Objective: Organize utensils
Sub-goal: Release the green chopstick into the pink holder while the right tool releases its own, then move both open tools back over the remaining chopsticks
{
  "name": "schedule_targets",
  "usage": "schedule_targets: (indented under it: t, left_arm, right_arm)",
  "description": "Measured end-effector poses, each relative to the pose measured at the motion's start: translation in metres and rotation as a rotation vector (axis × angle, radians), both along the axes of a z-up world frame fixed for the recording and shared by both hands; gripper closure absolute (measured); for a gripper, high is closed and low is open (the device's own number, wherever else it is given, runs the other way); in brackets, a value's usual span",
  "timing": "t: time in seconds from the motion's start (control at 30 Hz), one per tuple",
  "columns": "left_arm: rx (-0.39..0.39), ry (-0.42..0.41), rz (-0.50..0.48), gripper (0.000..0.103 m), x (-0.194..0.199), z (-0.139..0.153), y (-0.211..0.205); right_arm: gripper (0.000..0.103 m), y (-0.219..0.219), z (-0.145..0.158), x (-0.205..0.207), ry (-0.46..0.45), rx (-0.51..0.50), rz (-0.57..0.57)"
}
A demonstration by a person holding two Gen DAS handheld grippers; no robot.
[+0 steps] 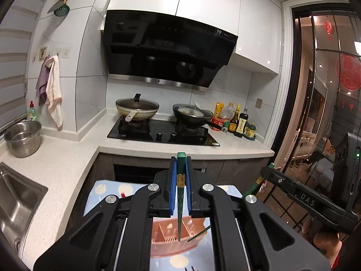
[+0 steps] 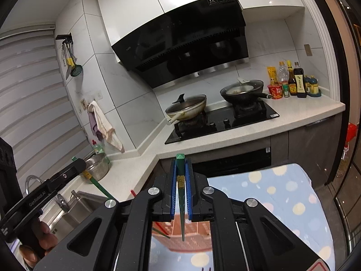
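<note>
My left gripper (image 1: 181, 161) is shut on a green chopstick (image 1: 180, 203), which runs down between the blue pads, its tip over a pink divided utensil holder (image 1: 167, 232). In the right wrist view, my right gripper (image 2: 180, 162) is shut on a second green chopstick (image 2: 181, 216) above the same pink holder (image 2: 196, 232). The holder stands on a blue dotted cloth (image 2: 282, 192). Each gripper also shows at the edge of the other's view: the right gripper body (image 1: 293, 189) and the left gripper body (image 2: 56, 180), hand-held.
Beyond the cloth runs an L-shaped white counter (image 1: 67, 158) with a steel sink (image 1: 18, 203), a steel colander pot (image 1: 22, 137) and a black hob (image 1: 162, 133) bearing two pans. Sauce bottles (image 1: 237, 119) stand at the right. A glass door (image 1: 327, 90) closes the right side.
</note>
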State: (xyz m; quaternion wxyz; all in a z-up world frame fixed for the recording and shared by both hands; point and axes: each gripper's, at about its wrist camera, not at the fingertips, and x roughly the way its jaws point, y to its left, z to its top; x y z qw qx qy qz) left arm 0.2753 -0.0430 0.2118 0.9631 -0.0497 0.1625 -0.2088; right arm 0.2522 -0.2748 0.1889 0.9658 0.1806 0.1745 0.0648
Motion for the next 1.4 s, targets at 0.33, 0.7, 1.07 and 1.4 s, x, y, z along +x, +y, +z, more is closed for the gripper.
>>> schedule_targets:
  t: [0.33, 0.7, 1.07, 1.4]
  left_arm:
    - [0.01, 0.078, 0.007, 0.096, 0.047, -0.039, -0.012]
    - [0.016, 0.179, 0.056, 0.092, 0.062, -0.083, -0.004]
    - [0.032, 0.175, 0.109, 0.057, 0.037, -0.083, 0.011]
    - [0.053, 0.265, 0.127, 0.057, -0.012, -0.116, 0.03]
  right_arm:
    - [0.096, 0.008, -0.038, 0.05, 0.09, -0.004, 0.009]
    - [0.081, 0.008, -0.076, 0.059, 0.172, 0.009, -0.008]
    - [0.073, 0.009, -0.064, 0.023, 0.14, -0.034, -0.02]
    - [0.068, 0.027, -0.099, -0.045, 0.222, -0.106, -0.005]
